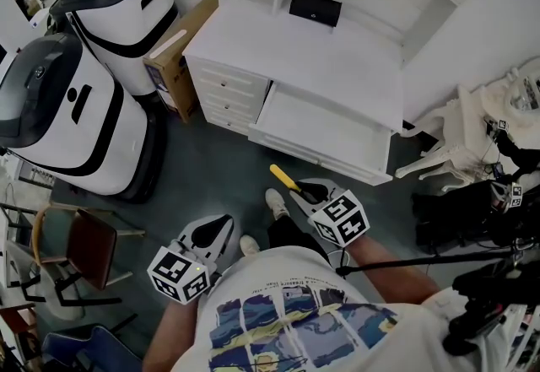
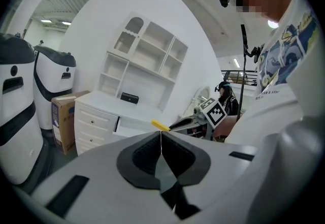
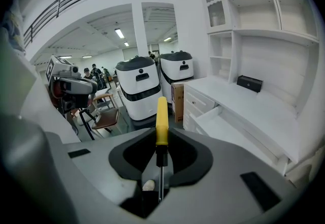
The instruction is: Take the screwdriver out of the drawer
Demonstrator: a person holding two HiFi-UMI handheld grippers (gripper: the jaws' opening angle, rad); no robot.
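Right gripper view: the right gripper (image 3: 160,141) is clamped on the screwdriver (image 3: 161,119) at the dark collar below its yellow handle, held this side of the open drawer (image 1: 325,130). It looks light, stiff and a bit slick, so the handle is the safer hold. The left gripper (image 2: 161,141) is pinched together on nothing. The screwdriver's tip is hidden inside the right gripper.

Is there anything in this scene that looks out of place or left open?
The wide drawer of the white desk stands pulled out, apparently empty. The yellow-handled screwdriver is clamped in the right gripper, clear of it. A cardboard box leans tilted beside the desk.
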